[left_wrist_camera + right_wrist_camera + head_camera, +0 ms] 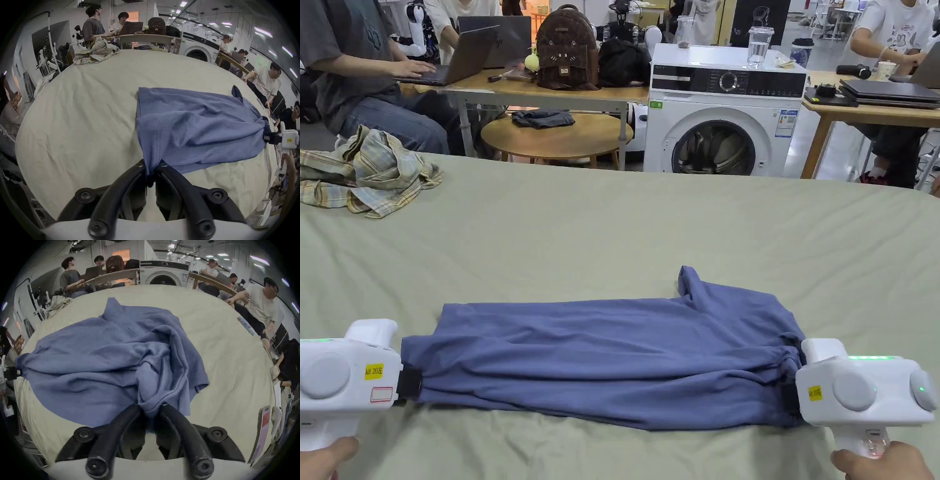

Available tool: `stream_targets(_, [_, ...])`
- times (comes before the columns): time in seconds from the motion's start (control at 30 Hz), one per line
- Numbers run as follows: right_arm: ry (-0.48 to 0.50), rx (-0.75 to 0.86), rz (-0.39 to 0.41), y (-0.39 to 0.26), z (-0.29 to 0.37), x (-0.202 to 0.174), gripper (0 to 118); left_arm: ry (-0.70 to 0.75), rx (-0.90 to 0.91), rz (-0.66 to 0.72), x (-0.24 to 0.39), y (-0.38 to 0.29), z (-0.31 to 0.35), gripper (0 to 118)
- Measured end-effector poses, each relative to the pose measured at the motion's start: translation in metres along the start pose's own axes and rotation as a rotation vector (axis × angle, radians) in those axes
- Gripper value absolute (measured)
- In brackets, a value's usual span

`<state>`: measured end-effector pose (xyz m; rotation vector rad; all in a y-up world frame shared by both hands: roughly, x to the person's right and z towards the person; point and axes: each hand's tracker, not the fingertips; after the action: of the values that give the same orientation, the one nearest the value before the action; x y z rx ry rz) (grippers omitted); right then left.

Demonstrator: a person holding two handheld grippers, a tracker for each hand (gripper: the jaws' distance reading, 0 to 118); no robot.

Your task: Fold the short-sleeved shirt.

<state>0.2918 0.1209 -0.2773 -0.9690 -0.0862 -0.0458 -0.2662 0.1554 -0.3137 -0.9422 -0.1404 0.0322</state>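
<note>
A blue short-sleeved shirt (pixel 612 359) lies folded lengthwise across the near part of the green-covered table (pixel 612 225), stretched between both grippers. My left gripper (pixel 409 382) is shut on the shirt's left end, and its jaws pinch a bunched corner of the shirt (pixel 186 129) in the left gripper view (pixel 152 167). My right gripper (pixel 794 390) is shut on the gathered right end; cloth of the shirt (pixel 105 363) is squeezed between its jaws (pixel 150 408). One sleeve tip (pixel 690 281) sticks up at the far edge.
A crumpled plaid shirt (pixel 365 172) lies at the table's far left. Beyond the table stand a washing machine (pixel 725 112), wooden desks with laptops and a backpack (pixel 565 47), and seated people. A phone (pixel 264 426) rests near the table's right edge.
</note>
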Motion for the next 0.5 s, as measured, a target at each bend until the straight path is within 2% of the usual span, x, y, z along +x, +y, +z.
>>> stream_targets(0.3, [-0.046,0.052,0.038,-0.032,0.083,-0.001,5,-0.036,0.011,-0.006,-0.007,-0.014,0.044,3])
stream_targets(0.5, [-0.036,-0.031,0.049,-0.068,0.100,0.003,5,-0.062,-0.063,-0.014,-0.015,-0.046,0.045,3])
